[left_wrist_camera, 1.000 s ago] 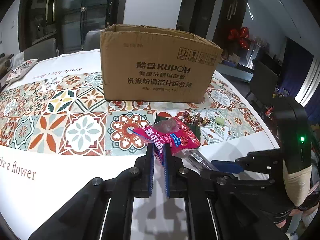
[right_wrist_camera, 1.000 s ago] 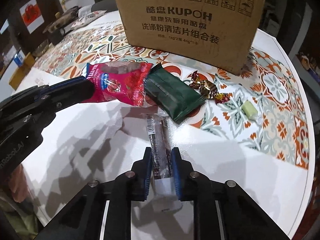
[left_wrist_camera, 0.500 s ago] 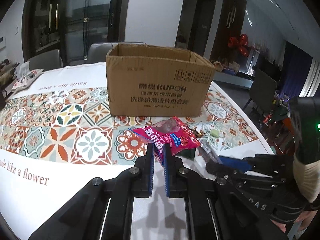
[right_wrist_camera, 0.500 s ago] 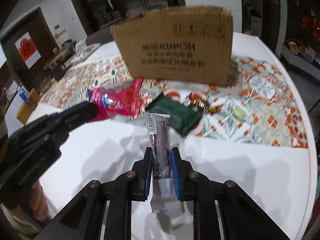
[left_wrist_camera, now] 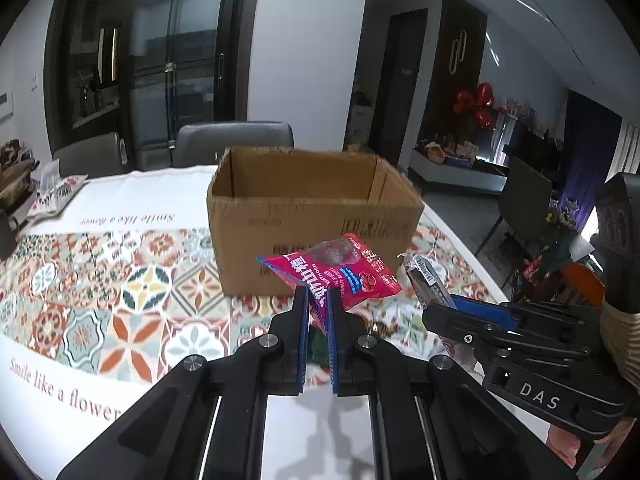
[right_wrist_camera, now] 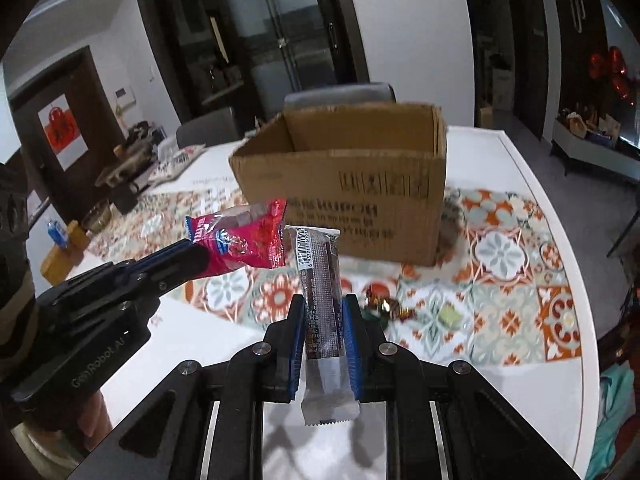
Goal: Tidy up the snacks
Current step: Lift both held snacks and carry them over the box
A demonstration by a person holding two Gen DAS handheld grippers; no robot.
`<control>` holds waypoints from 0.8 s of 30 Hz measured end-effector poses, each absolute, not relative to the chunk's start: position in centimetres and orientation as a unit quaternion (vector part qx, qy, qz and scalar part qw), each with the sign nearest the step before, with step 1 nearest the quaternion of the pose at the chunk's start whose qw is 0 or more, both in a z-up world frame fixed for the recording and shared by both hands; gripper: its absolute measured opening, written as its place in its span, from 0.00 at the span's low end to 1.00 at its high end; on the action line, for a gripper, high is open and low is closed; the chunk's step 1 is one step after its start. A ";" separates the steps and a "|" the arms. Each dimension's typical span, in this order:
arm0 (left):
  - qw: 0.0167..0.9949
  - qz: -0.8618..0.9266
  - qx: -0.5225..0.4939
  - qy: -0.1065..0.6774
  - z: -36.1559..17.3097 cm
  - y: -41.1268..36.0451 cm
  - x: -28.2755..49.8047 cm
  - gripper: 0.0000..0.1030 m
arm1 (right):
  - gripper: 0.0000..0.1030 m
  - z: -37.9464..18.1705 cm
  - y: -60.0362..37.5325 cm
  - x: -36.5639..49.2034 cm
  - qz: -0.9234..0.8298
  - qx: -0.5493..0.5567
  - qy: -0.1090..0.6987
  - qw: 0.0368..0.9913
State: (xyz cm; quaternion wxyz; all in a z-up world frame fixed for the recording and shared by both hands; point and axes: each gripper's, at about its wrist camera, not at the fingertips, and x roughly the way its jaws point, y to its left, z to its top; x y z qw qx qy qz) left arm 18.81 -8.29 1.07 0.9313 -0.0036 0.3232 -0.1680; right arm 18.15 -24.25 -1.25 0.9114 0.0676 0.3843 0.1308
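Observation:
My left gripper (left_wrist_camera: 318, 298) is shut on a pink-red snack packet (left_wrist_camera: 340, 274) and holds it in the air in front of the open cardboard box (left_wrist_camera: 312, 224). My right gripper (right_wrist_camera: 323, 306) is shut on a dark brown snack bar (right_wrist_camera: 320, 284) with a barcode end, also raised before the box (right_wrist_camera: 348, 200). In the right wrist view the left gripper (right_wrist_camera: 188, 250) with the packet (right_wrist_camera: 244, 242) is just left of the bar. In the left wrist view the right gripper (left_wrist_camera: 448, 306) with the bar (left_wrist_camera: 426, 282) is to the right.
The table (right_wrist_camera: 520, 400) carries a patterned tile runner. A green packet (left_wrist_camera: 318, 344) lies partly hidden under my fingers, with wrapped candies (right_wrist_camera: 384, 300) and a pale green sweet (right_wrist_camera: 448, 314) near it. Chairs (left_wrist_camera: 234, 144) stand behind the box. The table edge curves at right.
Both grippers have lifted their snacks off the table and risen, so the box's open top and inside now show. The green packet and candies stayed on the table.

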 end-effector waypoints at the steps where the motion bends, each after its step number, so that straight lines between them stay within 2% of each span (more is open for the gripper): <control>1: 0.932 -0.168 -0.003 0.320 1.4 -8.4 19.1 0.10 | 0.19 -0.8 -24.4 18.4 0.132 0.069 0.380 0.913; 14: 0.945 -0.167 0.014 0.280 6.2 -9.0 23.9 0.10 | 0.19 4.8 -25.5 22.6 0.129 0.076 0.327 0.933; 24: 0.941 -0.175 0.017 0.290 7.5 -9.4 29.4 0.10 | 0.19 6.9 -25.4 27.8 0.123 0.058 0.334 0.933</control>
